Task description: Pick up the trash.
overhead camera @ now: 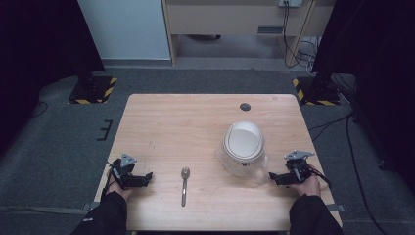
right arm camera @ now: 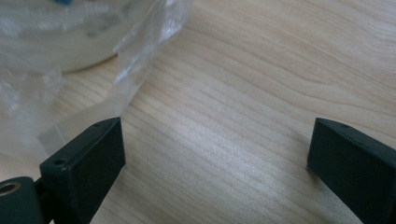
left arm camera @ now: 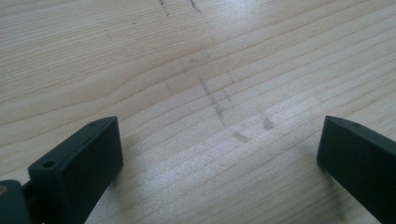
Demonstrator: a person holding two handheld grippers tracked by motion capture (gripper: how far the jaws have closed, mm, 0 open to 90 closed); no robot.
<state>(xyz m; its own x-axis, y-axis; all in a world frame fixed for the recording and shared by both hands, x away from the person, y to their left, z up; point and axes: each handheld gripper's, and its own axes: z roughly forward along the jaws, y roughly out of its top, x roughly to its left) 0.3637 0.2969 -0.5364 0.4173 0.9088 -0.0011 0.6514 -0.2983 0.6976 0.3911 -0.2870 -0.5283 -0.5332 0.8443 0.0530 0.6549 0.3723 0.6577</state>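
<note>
Both grippers low on table (overhead camera: 161, 117), L (overhead camera: 147, 176) & R (overhead camera: 274, 177) agape.

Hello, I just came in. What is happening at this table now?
Nothing is being handled yet. A person rests a left gripper and a right gripper on the wooden table, both with jaws open and holding nothing. A metal spoon lies between them, and a white bowl in clear plastic wrap sits near the right gripper.
</note>
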